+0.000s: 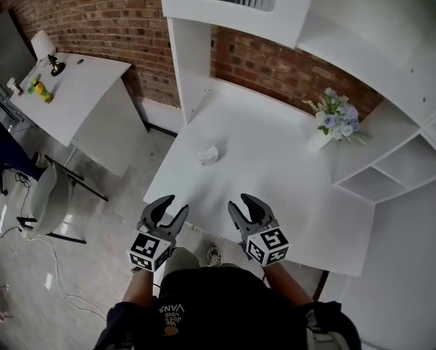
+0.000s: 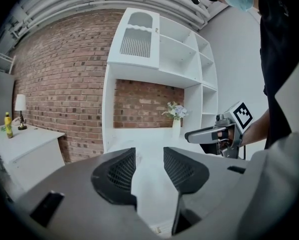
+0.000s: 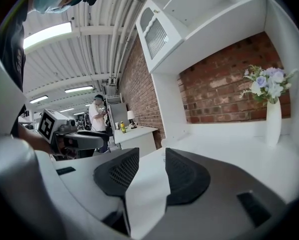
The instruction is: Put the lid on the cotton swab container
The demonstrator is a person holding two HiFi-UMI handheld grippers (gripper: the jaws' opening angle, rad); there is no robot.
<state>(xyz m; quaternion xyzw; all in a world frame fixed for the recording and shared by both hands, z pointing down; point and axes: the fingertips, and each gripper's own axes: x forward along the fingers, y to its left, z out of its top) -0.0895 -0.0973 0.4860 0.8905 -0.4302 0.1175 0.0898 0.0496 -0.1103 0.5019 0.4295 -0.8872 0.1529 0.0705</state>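
White desk [image 1: 276,170], small container [image 1: 208,154], flower vase [image 1: 324,137]

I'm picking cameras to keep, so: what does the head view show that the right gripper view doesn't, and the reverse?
Only the head view: the floor, a chair, and the marker cube on the right tool. Only the right gripper view: ceiling lights and a person in white far back. Both: the left tool, open and empty, the flower vase and the white desk.

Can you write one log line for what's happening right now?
left gripper: open, empty | right gripper: open, empty | cotton swab container: on white desk, untouched, ahead of both grippers
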